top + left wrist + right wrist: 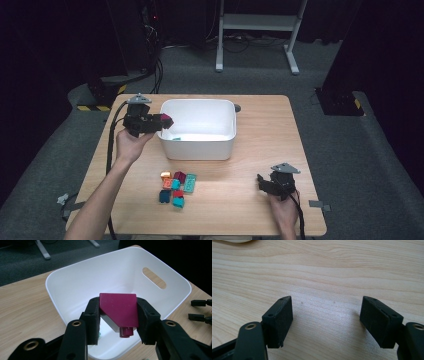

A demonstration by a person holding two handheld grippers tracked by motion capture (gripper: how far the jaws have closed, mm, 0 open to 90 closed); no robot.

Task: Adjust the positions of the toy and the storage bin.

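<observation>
Left gripper (159,121) clamping a magenta block (119,312), hovering over the white bin (200,150) rim at 9 o'clock, forearm angling up-bench; right gripper (327,315) resting gaping wide at 4 o'clock.

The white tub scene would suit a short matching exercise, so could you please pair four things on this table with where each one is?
Things:
1. magenta block
2. white tub
3. pile of small blocks
4. right gripper

Places:
A. on the bare wood near the table's front right, jaws apart
B. clamped in the left gripper, above the tub's rim
C. on the table just in front of the tub
D. at the middle of the table, toward its back

Pairs: 1-B, 2-D, 3-C, 4-A
</observation>
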